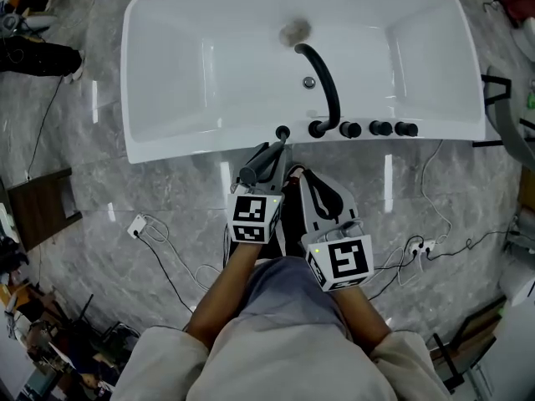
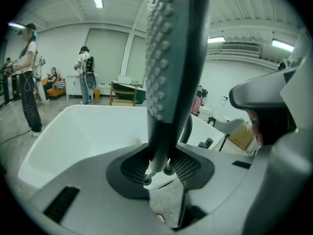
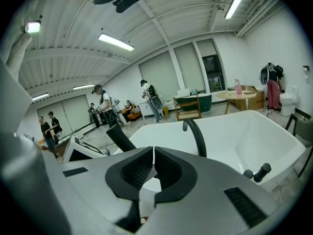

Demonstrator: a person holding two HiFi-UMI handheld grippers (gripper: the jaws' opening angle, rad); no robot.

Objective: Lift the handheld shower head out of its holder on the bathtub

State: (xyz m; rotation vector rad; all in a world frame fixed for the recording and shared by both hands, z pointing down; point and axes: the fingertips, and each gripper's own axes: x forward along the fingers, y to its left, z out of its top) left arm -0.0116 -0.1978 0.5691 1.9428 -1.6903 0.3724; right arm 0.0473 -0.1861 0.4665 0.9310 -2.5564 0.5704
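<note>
The left gripper clamps the slim handle of the shower head, just beside the tub's near rim, probably rigid, slick, top-heavy, best held there; the right gripper is closed, empty.

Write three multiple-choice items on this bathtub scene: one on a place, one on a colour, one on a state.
1. Where is the shower head?
A. on the floor
B. between the jaws of the left gripper
C. on a chair

2. What colour is the curved spout?
A. white
B. gold
C. black

3. How do the jaws of the right gripper stand?
A. together, with nothing between them
B. wide open
C. closed on the spout

Answers:
1 B: the left gripper view shows its handle clamped between the pads.
2 C: it stands dark against the white bathtub.
3 A: the right gripper view shows the pads almost touching, nothing between.
</note>
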